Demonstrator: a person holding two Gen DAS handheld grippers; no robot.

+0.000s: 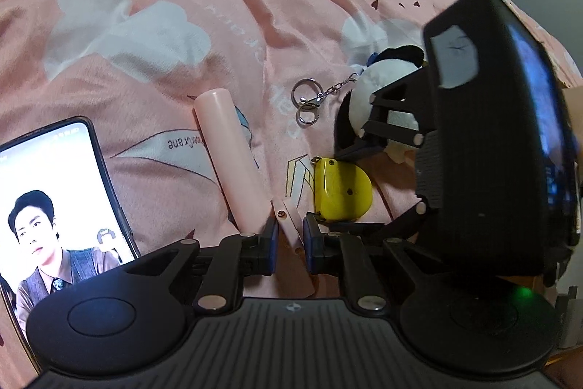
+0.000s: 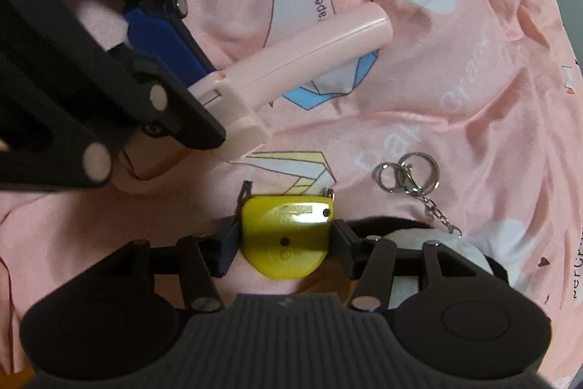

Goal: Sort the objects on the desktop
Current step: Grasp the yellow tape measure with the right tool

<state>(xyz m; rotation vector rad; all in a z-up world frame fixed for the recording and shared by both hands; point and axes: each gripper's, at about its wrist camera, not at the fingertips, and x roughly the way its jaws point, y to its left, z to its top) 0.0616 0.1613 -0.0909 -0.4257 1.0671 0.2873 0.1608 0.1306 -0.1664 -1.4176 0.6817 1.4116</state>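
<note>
My left gripper [image 1: 289, 243] is shut on the thin folded end [image 1: 291, 228] of a pink cylindrical device [image 1: 229, 163], which lies on the pink bedding [image 1: 218, 6]. In the right wrist view the left gripper [image 2: 196, 86] pinches that same pink device [image 2: 309, 46] at its hinged end. My right gripper [image 2: 286, 243] points down over a yellow tape measure [image 2: 284, 236]. The tape measure lies on the bedding between the pads, with slim gaps at its sides. In the left wrist view the yellow tape measure [image 1: 342, 192] sits just right of my fingers.
A panda plush [image 1: 379, 93] with a chain and key rings [image 1: 308, 97] lies behind the tape measure, partly under the right gripper's black housing [image 1: 492, 133]. The key rings [image 2: 408, 174] show at the right. A lit phone [image 1: 54, 199] lies at the left.
</note>
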